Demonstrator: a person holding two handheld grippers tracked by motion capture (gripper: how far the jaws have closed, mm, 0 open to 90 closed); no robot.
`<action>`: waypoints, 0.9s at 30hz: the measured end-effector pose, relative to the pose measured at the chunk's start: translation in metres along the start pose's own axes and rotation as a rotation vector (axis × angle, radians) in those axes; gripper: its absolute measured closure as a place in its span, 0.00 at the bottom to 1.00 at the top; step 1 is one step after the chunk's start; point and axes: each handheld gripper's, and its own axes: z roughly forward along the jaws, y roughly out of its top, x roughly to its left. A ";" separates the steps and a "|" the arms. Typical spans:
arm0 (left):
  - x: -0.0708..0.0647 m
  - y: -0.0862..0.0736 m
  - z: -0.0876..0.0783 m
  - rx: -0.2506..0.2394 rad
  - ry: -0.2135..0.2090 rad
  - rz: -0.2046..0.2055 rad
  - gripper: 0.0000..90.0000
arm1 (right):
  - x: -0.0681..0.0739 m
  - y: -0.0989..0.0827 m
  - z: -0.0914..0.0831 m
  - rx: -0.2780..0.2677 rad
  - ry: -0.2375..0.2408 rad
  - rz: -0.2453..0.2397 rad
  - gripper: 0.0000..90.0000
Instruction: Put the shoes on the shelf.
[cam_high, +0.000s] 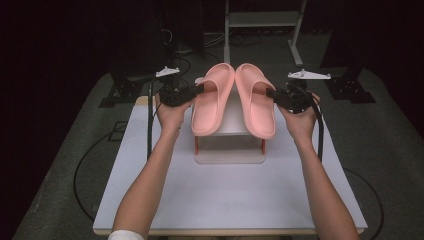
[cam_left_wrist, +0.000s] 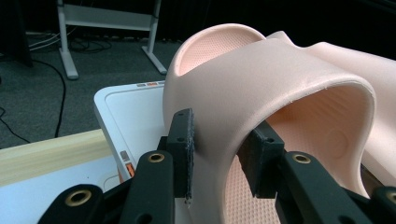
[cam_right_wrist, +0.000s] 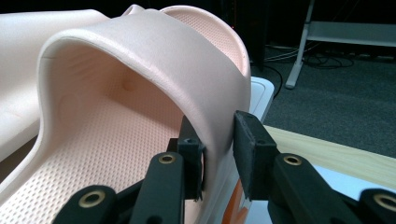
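Two pink slide slippers stand side by side, toes up, on a small white rack (cam_high: 230, 127). My left gripper (cam_high: 200, 91) is at the outer side of the left slipper (cam_high: 212, 100). In the left gripper view its pads (cam_left_wrist: 186, 140) sit on either side of that slipper's strap (cam_left_wrist: 261, 84), touching it. My right gripper (cam_high: 270, 93) is at the outer side of the right slipper (cam_high: 256, 100). In the right gripper view one jaw is inside the strap (cam_right_wrist: 154, 60) and the other outside, both against it. The midpoints are at the left gripper (cam_left_wrist: 222, 154) and the right gripper (cam_right_wrist: 219, 154).
The rack has orange legs (cam_high: 196, 145) and stands at the far middle of a white table (cam_high: 225, 200). A pale wooden edge (cam_left_wrist: 46, 156) borders the table. Cables (cam_high: 150, 125) trail from both grippers. A metal frame (cam_high: 260, 20) stands on the dark floor behind.
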 end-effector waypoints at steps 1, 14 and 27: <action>0.000 0.000 0.000 0.004 -0.001 0.002 0.74 | 0.000 0.000 0.000 0.000 -0.002 0.001 0.81; 0.003 0.003 0.006 0.005 0.013 -0.015 0.73 | 0.002 0.005 0.010 0.007 -0.013 0.013 0.79; 0.005 0.003 0.013 0.007 0.023 -0.034 0.71 | 0.002 0.007 0.021 0.015 -0.022 0.034 0.78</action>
